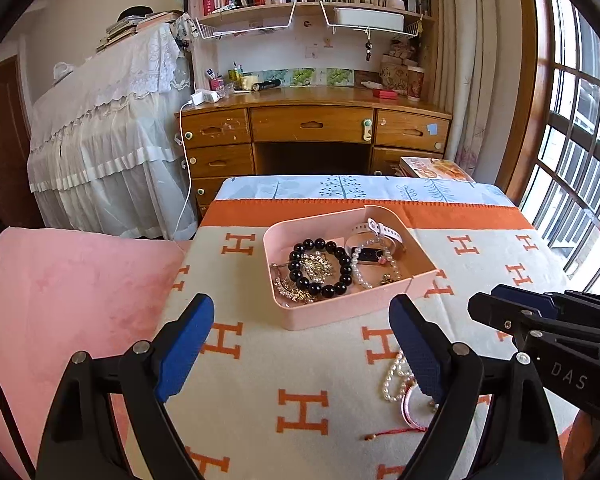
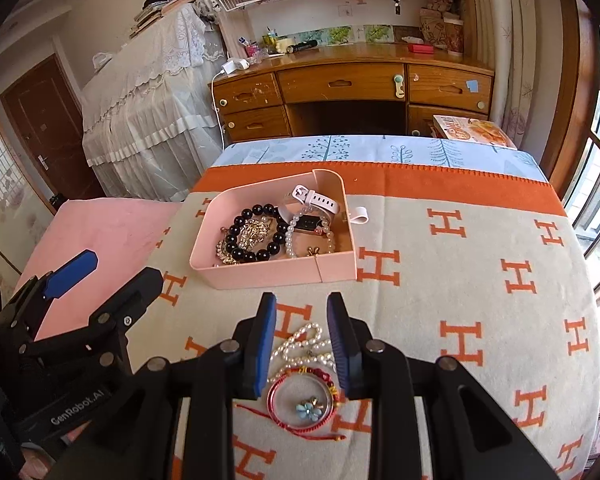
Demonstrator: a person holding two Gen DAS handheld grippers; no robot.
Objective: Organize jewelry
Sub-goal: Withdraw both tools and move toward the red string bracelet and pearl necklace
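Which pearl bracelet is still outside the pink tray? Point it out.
The pearl bracelet on the blanket, between the right tongs, beside the red bangle. The other pearl bracelet lies in the pink tray.

Bright daylight pours in from the window (image 1: pixel 580 128) at three o'clock, glaring white through its panes. Shadows stay soft. Both views are sharp, with fisheye bending and black corners.

H-patterned blanket (image 2: pixel 480 264) under pink tray (image 2: pixel 260 276)
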